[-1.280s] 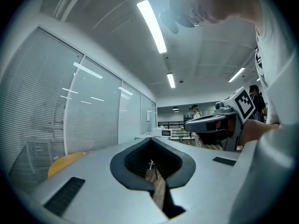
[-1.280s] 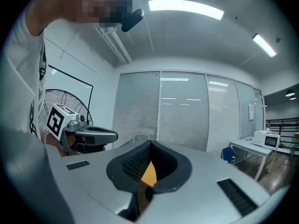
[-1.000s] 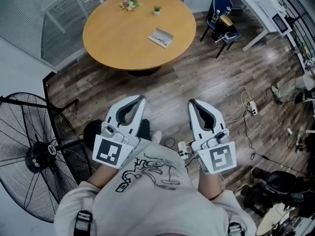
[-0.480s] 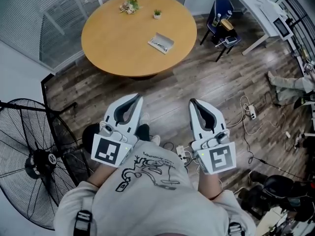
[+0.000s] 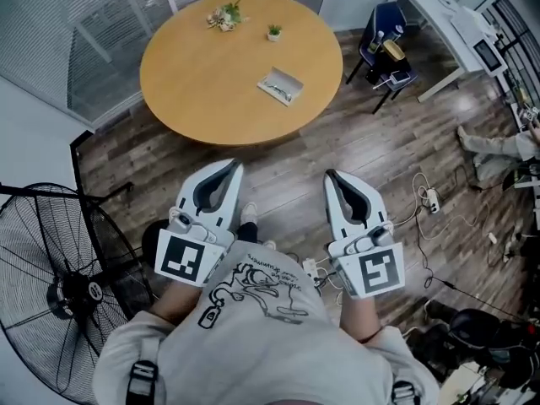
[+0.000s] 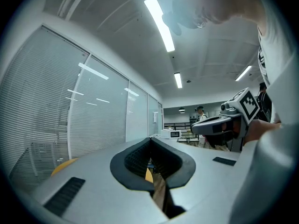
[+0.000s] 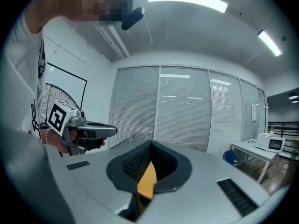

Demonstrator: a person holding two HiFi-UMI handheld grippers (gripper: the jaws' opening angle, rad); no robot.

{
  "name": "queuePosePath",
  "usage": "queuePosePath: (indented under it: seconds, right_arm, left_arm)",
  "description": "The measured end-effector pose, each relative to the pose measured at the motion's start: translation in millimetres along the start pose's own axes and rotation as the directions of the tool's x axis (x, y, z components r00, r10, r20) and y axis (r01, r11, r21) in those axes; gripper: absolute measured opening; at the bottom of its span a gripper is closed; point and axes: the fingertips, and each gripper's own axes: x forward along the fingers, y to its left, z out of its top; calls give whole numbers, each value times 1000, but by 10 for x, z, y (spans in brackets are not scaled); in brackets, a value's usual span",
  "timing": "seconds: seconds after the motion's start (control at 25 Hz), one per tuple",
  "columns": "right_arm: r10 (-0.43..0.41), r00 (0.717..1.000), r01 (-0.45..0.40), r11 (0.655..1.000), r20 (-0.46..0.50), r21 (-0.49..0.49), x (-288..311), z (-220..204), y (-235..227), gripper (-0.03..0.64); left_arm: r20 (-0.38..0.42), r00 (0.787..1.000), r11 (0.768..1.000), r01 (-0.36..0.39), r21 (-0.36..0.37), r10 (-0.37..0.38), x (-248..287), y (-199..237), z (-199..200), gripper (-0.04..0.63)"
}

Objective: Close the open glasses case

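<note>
The open glasses case (image 5: pixel 280 85), grey with glasses lying in it, rests on the round wooden table (image 5: pixel 194 74), right of the table's middle. Both grippers are held level in front of the person's chest, well short of the table. My left gripper (image 5: pixel 230 166) has its jaws together with nothing in them. My right gripper (image 5: pixel 330 176) is shut and empty too. In the left gripper view my left gripper (image 6: pixel 150 139) shows closed tips. In the right gripper view my right gripper (image 7: pixel 151 143) looks the same, a sliver of the orange table (image 7: pixel 148 181) showing through the gap behind the tips.
Small potted plants (image 5: pixel 224 13) stand at the table's far side. A large black floor fan (image 5: pixel 59 285) is at the left. A blue chair (image 5: pixel 384 32) and a white desk (image 5: pixel 439 15) stand at the upper right. Cables and a power strip (image 5: pixel 433 199) lie on the wood floor.
The table and case have slid slightly lower in the head view as the person steps toward them. Both grippers stay shut and side by side.
</note>
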Motion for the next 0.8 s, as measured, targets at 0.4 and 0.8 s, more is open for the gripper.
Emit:
queuePosePath:
  seconds: [0.4, 0.8]
  right_arm:
    - [2, 1000, -2, 1000, -8, -10, 663, 102, -145, 8]
    - [-1, 1000, 1, 1000, -21, -13, 1276, 193, -197, 9]
  left_arm:
    - [50, 999, 999, 2, -34, -1, 400, 555, 92, 20]
    - [45, 999, 1000, 18, -20, -18, 666, 1079, 83, 20]
